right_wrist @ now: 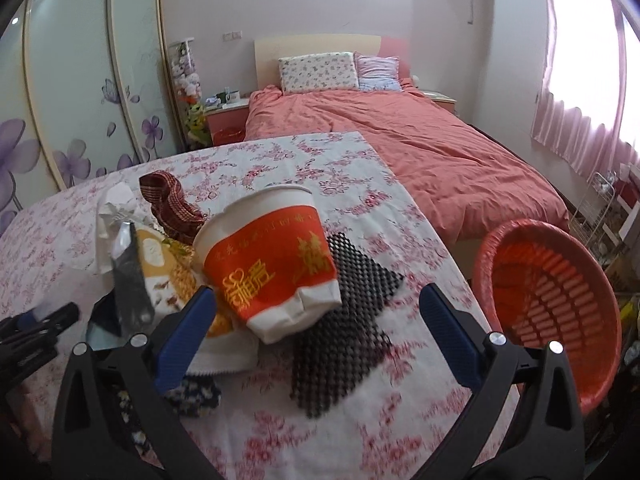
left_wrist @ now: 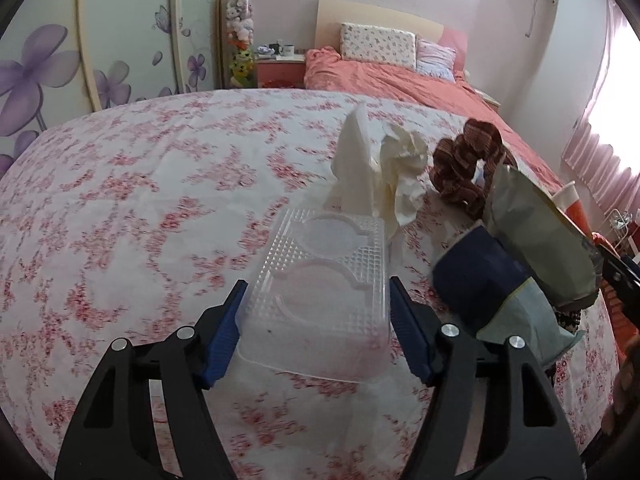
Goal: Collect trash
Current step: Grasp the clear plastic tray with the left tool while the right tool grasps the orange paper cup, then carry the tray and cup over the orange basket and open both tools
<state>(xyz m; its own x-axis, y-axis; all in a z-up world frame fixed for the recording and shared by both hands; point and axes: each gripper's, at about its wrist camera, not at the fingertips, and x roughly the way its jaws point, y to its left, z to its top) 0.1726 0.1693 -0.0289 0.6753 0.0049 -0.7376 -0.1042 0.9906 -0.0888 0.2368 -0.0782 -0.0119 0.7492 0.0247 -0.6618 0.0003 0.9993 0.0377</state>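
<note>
A clear plastic tray [left_wrist: 320, 280] lies on the floral tablecloth [left_wrist: 140, 220]. My left gripper [left_wrist: 318, 290] is shut on it, one blue pad against each long side. Behind the tray stands a crumpled white tissue [left_wrist: 380, 172], with a silvery snack bag [left_wrist: 536, 240] to the right. In the right wrist view a red-and-white paper cup [right_wrist: 272, 268] lies tilted on a yellow snack bag [right_wrist: 168, 272]. My right gripper [right_wrist: 318, 292] stands open just short of the cup's base, touching nothing. A black mesh mat [right_wrist: 352, 320] lies under and behind it.
A red plastic basket [right_wrist: 552, 312] sits off the table's right edge. A brown knitted cloth [right_wrist: 172, 204] and a dark flowered cloth [right_wrist: 192, 396] lie among the litter. A bed with a coral quilt [right_wrist: 420, 152] stands behind the table, wardrobe doors [right_wrist: 80, 80] to the left.
</note>
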